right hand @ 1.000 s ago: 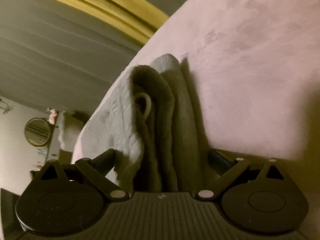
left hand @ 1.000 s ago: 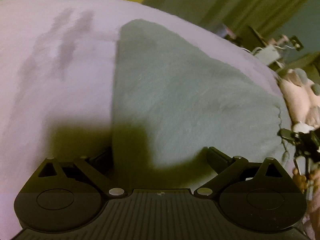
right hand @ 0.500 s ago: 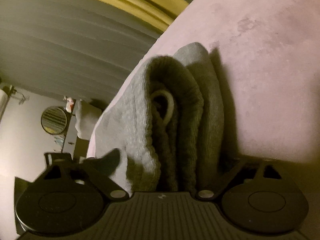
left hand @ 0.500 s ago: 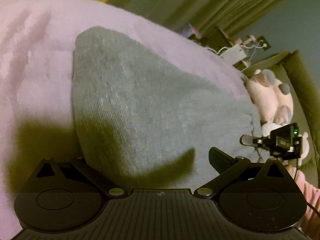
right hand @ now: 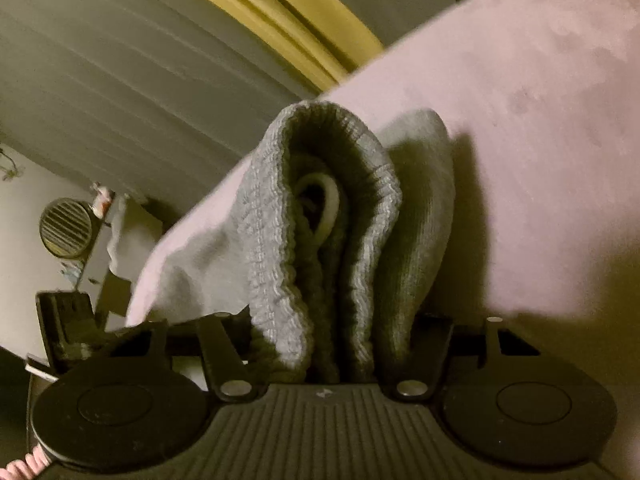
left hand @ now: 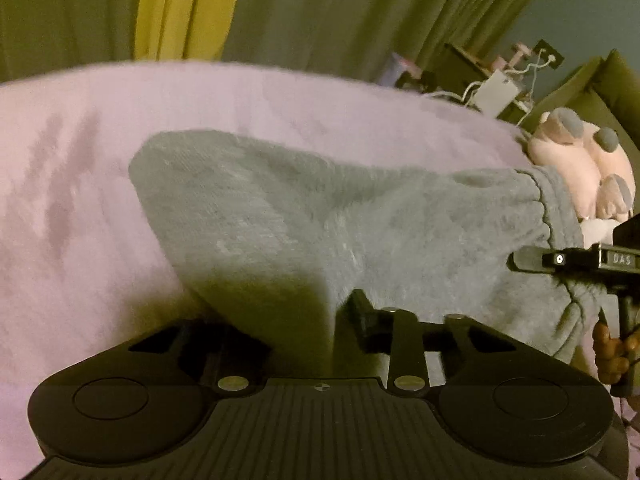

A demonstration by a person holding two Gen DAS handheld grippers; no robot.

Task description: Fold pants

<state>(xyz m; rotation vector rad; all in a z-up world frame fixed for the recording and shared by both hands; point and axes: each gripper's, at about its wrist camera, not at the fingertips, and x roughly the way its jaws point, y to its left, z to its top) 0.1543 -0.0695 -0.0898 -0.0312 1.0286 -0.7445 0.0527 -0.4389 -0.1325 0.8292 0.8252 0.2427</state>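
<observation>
My left tool (left hand: 280,320) is clenched on a near edge of the grey pants (left hand: 340,216), its fingers drawn in with the fabric pinched between them. My right tool (right hand: 320,344) grips the bunched waistband (right hand: 276,240), the ribbed folds and a pale drawstring loop (right hand: 328,208) standing up between its fingers. The pants lie folded on the lilac bed (left hand: 100,240), stretching toward its far edge. A pink plush toy (left hand: 576,160) sits by the bed's right edge, olive curtains (left hand: 320,8) behind.

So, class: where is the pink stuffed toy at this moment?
In the left wrist view the pink stuffed toy lies at the far right, just beyond the waistband end of the grey pants, by the edge of the pink blanket.
</observation>
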